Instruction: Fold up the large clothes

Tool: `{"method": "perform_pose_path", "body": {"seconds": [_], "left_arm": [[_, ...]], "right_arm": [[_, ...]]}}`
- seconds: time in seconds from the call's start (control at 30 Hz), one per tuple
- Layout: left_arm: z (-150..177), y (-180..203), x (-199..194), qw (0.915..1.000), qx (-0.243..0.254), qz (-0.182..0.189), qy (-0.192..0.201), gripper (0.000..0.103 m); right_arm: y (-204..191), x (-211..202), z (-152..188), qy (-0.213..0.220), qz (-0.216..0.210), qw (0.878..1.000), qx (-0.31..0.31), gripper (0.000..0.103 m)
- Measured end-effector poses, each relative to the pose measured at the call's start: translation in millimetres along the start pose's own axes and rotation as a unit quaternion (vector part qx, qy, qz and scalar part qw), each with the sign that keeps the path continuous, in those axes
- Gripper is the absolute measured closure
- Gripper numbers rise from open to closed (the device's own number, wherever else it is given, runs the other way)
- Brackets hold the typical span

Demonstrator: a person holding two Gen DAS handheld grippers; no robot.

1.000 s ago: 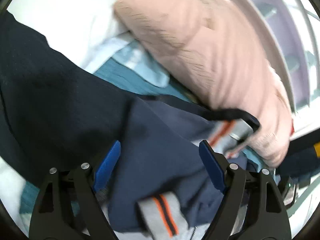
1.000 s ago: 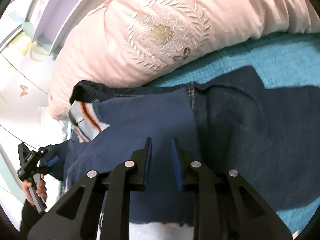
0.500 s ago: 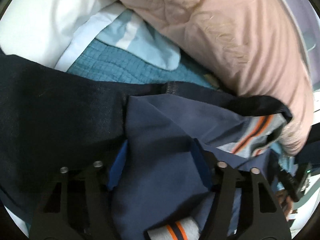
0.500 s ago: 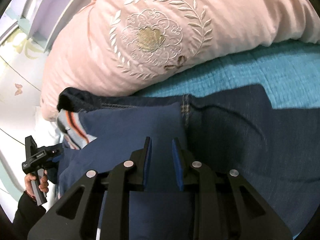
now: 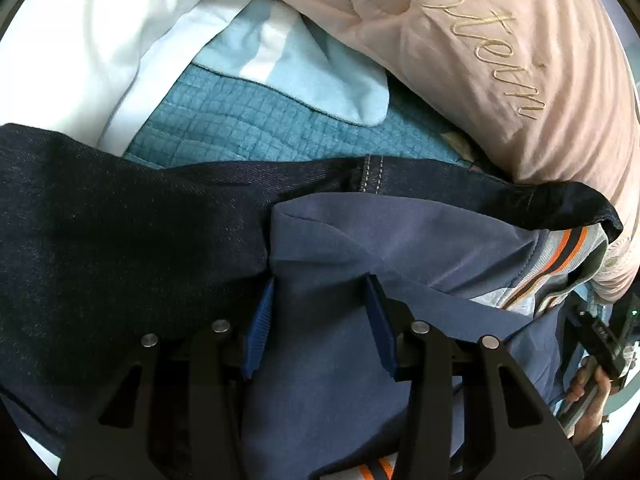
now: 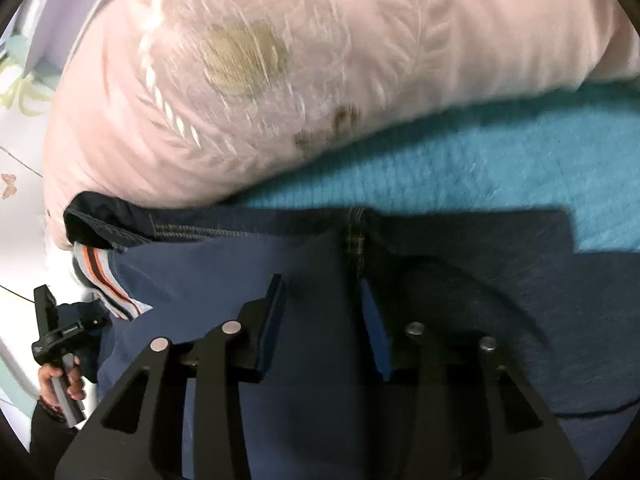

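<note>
A blue jacket (image 5: pixel 328 280) with grey, orange and dark striped trim (image 5: pixel 560 256) lies on dark denim jeans (image 5: pixel 100 240) on a teal quilt. My left gripper (image 5: pixel 320 292) is open, its jaws either side of a fold of the jacket. In the right wrist view the jacket (image 6: pixel 208 272) lies over the jeans (image 6: pixel 480 264). My right gripper (image 6: pixel 320 292) is open just above the cloth, near the jeans' stitched seam (image 6: pixel 356 236). The left gripper also shows in the right wrist view (image 6: pixel 52 332), held in a hand.
A large pink embroidered pillow (image 6: pixel 280 72) lies right behind the clothes and touches the jeans' edge; it also shows in the left wrist view (image 5: pixel 500 60). The teal quilt (image 6: pixel 480 168) extends right. White bedding (image 5: pixel 80 48) and a light blue cloth (image 5: pixel 312 76) lie at the back left.
My right gripper has opened and let go of the jacket. My left gripper has narrowed around the jacket fold and moved forward. Both views have moved closer to the pillow.
</note>
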State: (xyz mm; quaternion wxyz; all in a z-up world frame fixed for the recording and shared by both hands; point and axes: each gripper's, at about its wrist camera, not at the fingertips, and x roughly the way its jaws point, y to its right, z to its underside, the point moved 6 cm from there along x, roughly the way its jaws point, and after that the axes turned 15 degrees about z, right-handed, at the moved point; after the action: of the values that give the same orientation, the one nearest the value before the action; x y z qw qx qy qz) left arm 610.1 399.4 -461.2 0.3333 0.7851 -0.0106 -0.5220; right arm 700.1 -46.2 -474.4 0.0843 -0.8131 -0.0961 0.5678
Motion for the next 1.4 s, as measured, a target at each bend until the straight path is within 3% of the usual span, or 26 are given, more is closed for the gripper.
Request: {"method": "perform_pose_path", "body": {"seconds": [0.03, 0.07, 0.1, 0.13, 0.17, 0.23, 0.37, 0.43, 0.8, 1.17, 1.4], "left_arm": [[0, -1, 0, 1.0000, -0.002, 0.005, -0.001, 0.058], [1, -3, -1, 1.0000, -0.001, 0.005, 0.000, 0.060], [1, -4, -1, 1.0000, -0.001, 0.004, 0.001, 0.061], [2, -4, -3, 1.0000, -0.001, 0.001, 0.004, 0.065], [3, -1, -6, 1.0000, 0.006, -0.003, 0.007, 0.075], [6, 8, -17, 0.9998, 0.012, 0.005, 0.018, 0.084], [14, 23, -46, 0.9973, 0.020, 0.047, 0.054, 0.094], [21, 37, -66, 0.9937, 0.027, 0.083, 0.070, 0.094], [87, 75, -138, 0.9813, 0.055, 0.141, 0.119, 0.095], [181, 56, -200, 0.9755, 0.049, 0.163, 0.140, 0.095], [272, 23, -213, 0.9800, 0.030, 0.155, 0.121, 0.095]], "right_arm": [[-1, -2, 2, 0.007, 0.011, 1.000, -0.011, 0.073], [-2, -4, 3, 0.010, 0.029, 0.999, -0.020, 0.093], [0, -8, 5, 0.021, 0.055, 0.998, -0.030, 0.096], [0, -17, 5, 0.031, 0.040, 0.998, -0.025, 0.099], [-3, -30, 6, 0.052, 0.029, 0.998, -0.024, 0.099], [-11, -47, 11, 0.071, 0.030, 0.996, -0.036, 0.099], [-22, -77, 21, 0.092, 0.021, 0.994, -0.048, 0.099], [-24, -90, 24, 0.099, 0.012, 0.994, -0.039, 0.099], [-32, -173, 76, 0.147, -0.013, 0.989, -0.032, 0.099], [-20, -250, 152, 0.183, -0.023, 0.982, -0.036, 0.099], [11, -268, 236, 0.146, -0.011, 0.989, -0.034, 0.099]]}}
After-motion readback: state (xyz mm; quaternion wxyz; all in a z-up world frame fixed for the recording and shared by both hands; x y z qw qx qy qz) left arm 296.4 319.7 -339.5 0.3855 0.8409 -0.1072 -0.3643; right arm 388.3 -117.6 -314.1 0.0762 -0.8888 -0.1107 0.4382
